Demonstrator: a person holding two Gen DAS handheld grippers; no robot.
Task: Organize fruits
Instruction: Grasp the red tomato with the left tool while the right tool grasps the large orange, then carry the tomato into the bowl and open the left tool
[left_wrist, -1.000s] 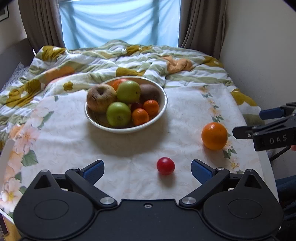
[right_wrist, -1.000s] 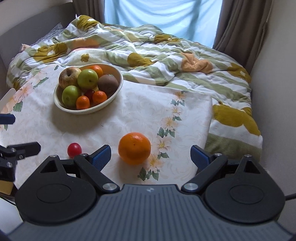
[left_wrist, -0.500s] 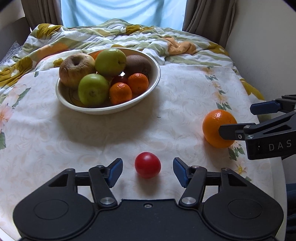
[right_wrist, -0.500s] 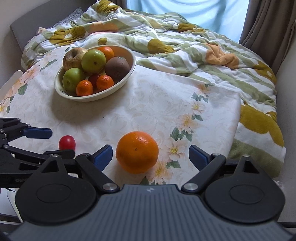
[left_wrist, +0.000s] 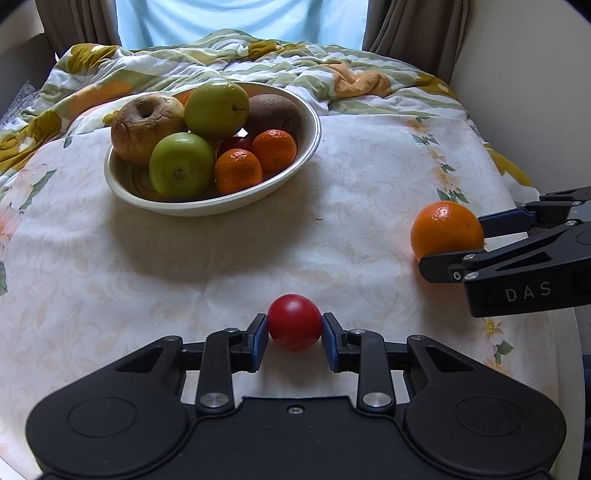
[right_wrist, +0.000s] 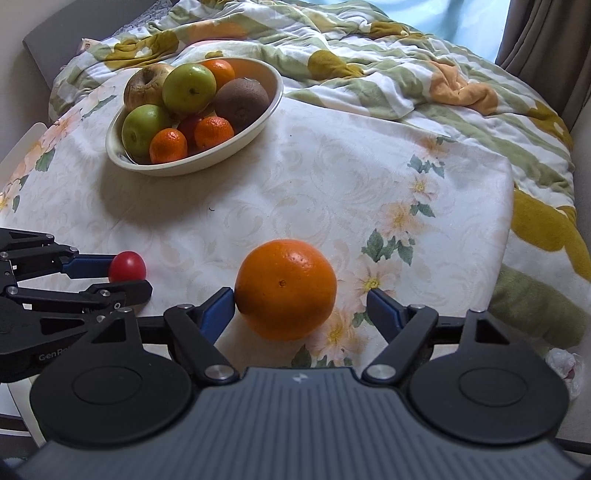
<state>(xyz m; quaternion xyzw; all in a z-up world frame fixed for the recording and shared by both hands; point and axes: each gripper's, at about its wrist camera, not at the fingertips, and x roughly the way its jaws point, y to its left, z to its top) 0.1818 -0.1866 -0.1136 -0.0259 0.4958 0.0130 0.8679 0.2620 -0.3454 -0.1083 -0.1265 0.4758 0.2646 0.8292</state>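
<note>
Pinching the small red fruit (left_wrist: 294, 322) at its widest girth, the left gripper (left_wrist: 294, 338) has both blue pads pressed to its sides on the tablecloth (left_wrist: 221, 266); it looks smooth, round and light, perhaps thin-skinned, so a gentle squeeze across the middle should do, while a hard one might bruise or pop it out; the tool slopes steeply down toward the cloth. Beside it, the right gripper (right_wrist: 301, 306) straddles the orange (right_wrist: 285, 288), its jaws closing; the left pad touches or nearly touches the peel, the right pad stands clear; the orange sits on the flowered border of the cloth, well apart from the red fruit; it is likely heavier, firm and dimpled, so it should grip well if taken across its full width; this tool also tilts steeply down. Farther off, the bowl (left_wrist: 295, 173) holds green apples, a wrinkled brown apple, a kiwi and small oranges, heaped quite full, so added fruit may roll; beyond lies a rumpled quilt (left_wrist: 277, 62).
</note>
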